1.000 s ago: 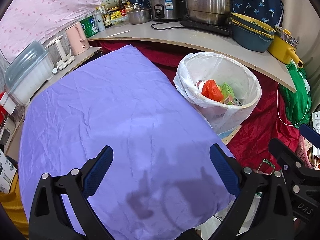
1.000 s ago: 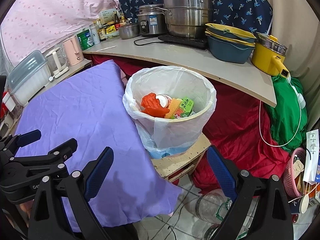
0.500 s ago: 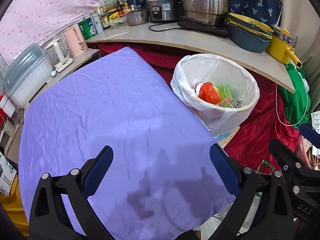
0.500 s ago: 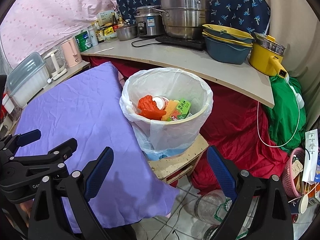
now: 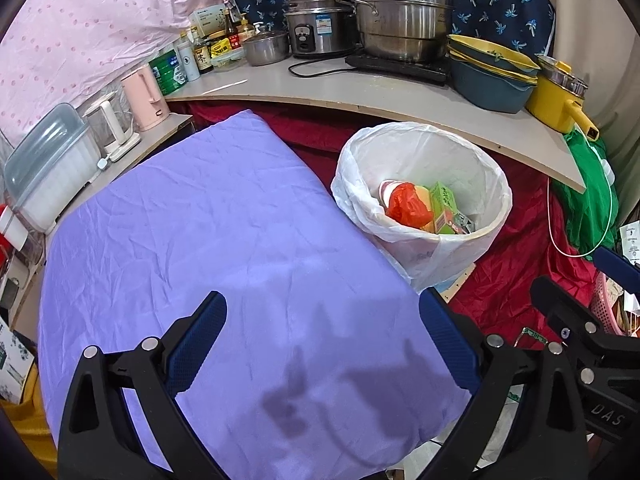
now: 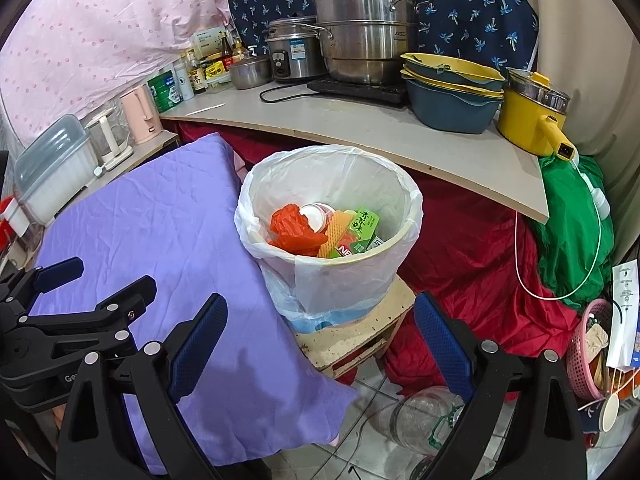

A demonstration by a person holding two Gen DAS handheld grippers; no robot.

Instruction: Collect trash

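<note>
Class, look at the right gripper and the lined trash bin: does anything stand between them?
Nothing visible does. The right gripper is open and empty, and the trash bin stands uncovered ahead, beside the purple cloth.

The purple cloth [image 5: 224, 248] is bare all over, so there's free room to sweep across it. The bin [image 6: 404, 236] mouth is open from above but half full of trash [image 6: 320, 230]. The counter edge [image 6: 460, 160] overhangs just behind it, crowded with pots [image 6: 360, 28].
</note>
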